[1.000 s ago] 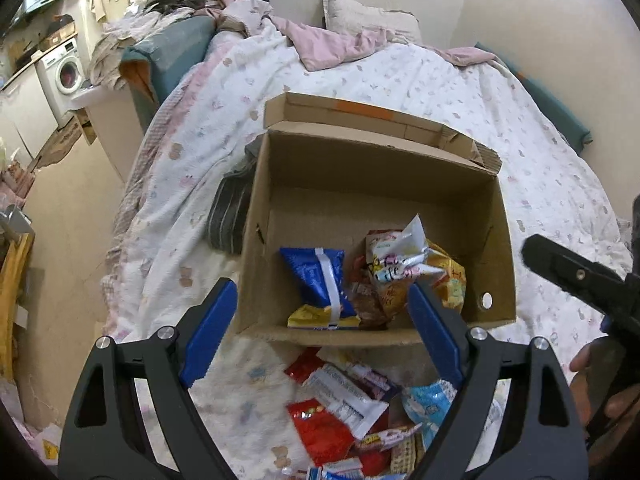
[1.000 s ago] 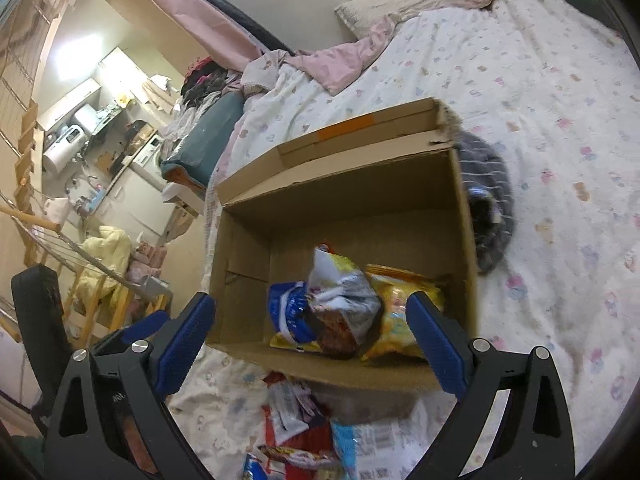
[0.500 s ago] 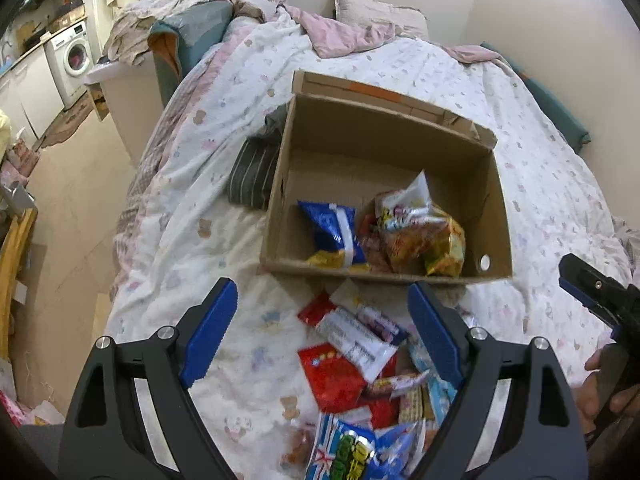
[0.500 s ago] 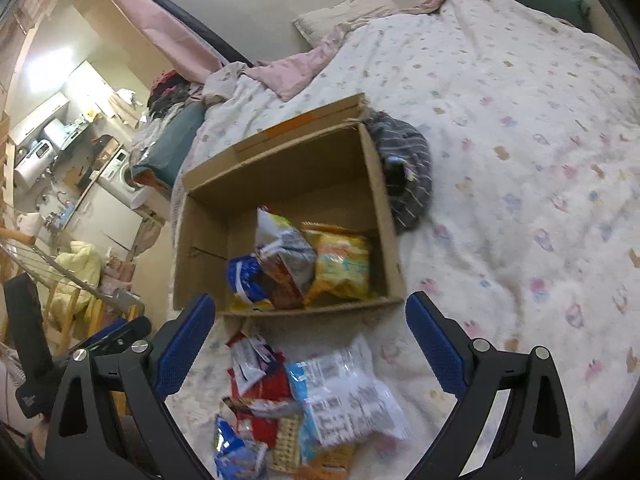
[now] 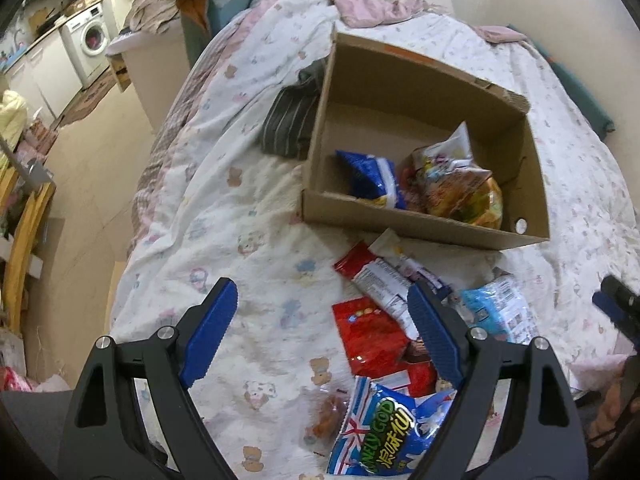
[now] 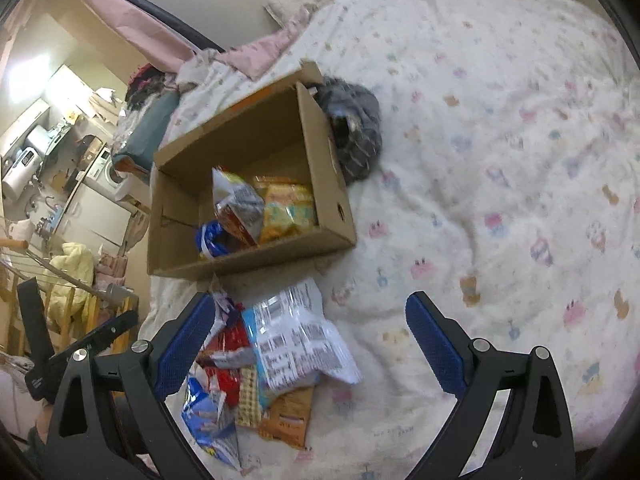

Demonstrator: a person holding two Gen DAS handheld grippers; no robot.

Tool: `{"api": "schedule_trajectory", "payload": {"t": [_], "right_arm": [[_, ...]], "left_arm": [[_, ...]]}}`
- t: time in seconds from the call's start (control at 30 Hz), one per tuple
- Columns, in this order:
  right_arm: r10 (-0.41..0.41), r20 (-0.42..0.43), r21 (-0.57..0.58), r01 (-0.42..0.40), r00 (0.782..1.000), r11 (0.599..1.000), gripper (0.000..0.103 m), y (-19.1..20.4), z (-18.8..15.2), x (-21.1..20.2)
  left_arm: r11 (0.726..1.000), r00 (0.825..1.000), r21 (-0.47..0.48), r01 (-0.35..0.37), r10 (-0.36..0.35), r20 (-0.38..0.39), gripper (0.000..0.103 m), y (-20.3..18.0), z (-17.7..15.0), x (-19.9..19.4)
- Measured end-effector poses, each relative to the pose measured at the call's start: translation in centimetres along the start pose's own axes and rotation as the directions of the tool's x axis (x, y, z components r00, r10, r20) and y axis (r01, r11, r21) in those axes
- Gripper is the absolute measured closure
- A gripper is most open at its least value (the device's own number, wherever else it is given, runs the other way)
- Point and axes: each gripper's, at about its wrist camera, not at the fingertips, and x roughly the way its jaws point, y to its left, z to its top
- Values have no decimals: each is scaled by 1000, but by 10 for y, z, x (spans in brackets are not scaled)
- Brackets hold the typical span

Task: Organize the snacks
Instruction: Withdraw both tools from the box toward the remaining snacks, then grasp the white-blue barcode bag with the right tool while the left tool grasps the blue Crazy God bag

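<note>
An open cardboard box lies on the bed with a blue packet, a silver-topped bag and a yellow bag inside. In front of it a pile of loose snack packets spreads over the quilt: a red packet, a blue-white bag, a pale blue-white bag. My left gripper hovers open over the quilt at the pile's left edge, holding nothing. My right gripper hangs open above the pale bag, also holding nothing.
A dark striped cloth lies against the box's side. The bed's edge drops to the floor on one side, with a washing machine beyond. Bare quilt stretches away on the box's other side.
Both grippers have drawn back from the box and sunk toward the quilt. The box has receded in both views, and the loose snack pile now lies under the fingers.
</note>
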Motion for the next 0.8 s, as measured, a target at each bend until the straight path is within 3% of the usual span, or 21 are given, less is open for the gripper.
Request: {"api": "schedule_trajectory", "payload": {"t": [0.13,0.33,0.43,0.53,0.6,0.77,0.8], "right_arm": [[22,-88,4,-21,996,1000,5,0,-7,18],[-51,-198,-115,29,979,993,4,26,-16,57],[-171,-258,-238,109,951,965,1,46,-25,86],[-284,-329,-353,161,901,922,1,60,-38,121],[-335,-332,-403,189,882,896,1,66,-42,133],[-361,-337,-402,213,870,890,2,66,-41,142],[-358,-336,-399,212,871,892,9,65,-40,141]], "left_arm": [[999,999,-47,7,-10,-43,18,6,-1,9],[999,998,-48,-1,-2,-67,18,6,-1,15],[999,997,-46,3,-7,-79,18,9,-2,16],[999,997,-34,5,-7,-79,18,14,-4,17],[999,997,-32,-1,-2,-81,18,19,-5,17],[998,994,-55,-14,8,-108,18,34,-8,23],[998,993,-60,-14,7,-114,18,36,-9,25]]}}
